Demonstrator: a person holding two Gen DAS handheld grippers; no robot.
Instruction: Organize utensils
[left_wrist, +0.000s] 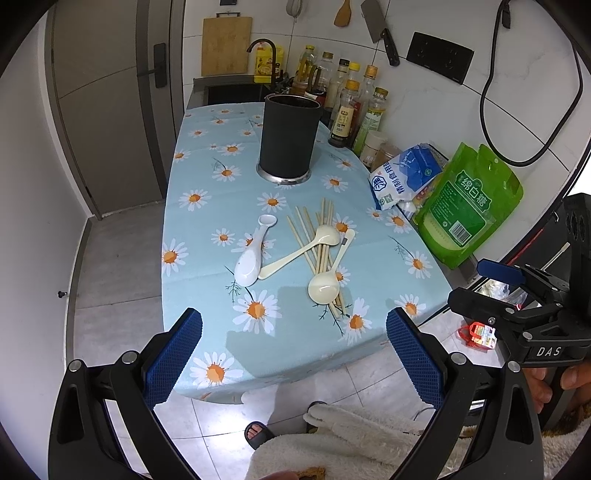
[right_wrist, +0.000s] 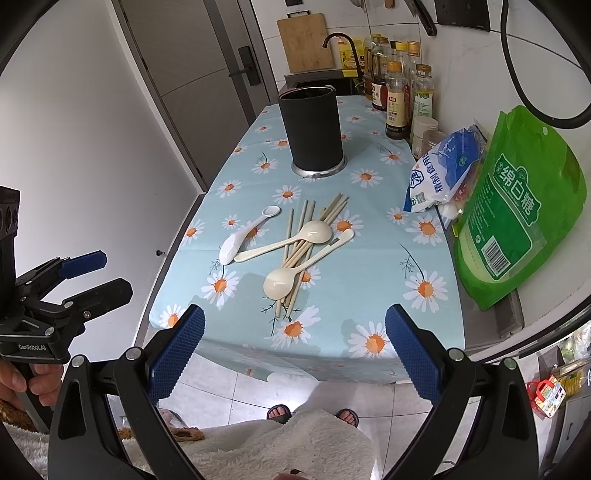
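Observation:
On the daisy tablecloth (left_wrist: 207, 177) lie a white spoon (left_wrist: 253, 251), two cream spoons (left_wrist: 295, 254) (left_wrist: 327, 280) and several wooden chopsticks (left_wrist: 321, 243). A black utensil holder (left_wrist: 288, 138) stands behind them. In the right wrist view the same white spoon (right_wrist: 247, 234), cream spoons (right_wrist: 291, 242) (right_wrist: 295, 275), chopsticks (right_wrist: 314, 221) and holder (right_wrist: 314, 127) show. My left gripper (left_wrist: 293, 354) is open and empty, back from the table's near edge. My right gripper (right_wrist: 293, 354) is open and empty, also short of the table edge.
Sauce bottles (left_wrist: 349, 107), a blue-white salt bag (left_wrist: 402, 177) and a green sugar bag (left_wrist: 469, 206) line the right wall. A sink and tap (left_wrist: 262, 51) sit behind the holder. The table drops to a tiled floor (left_wrist: 110, 266) at left.

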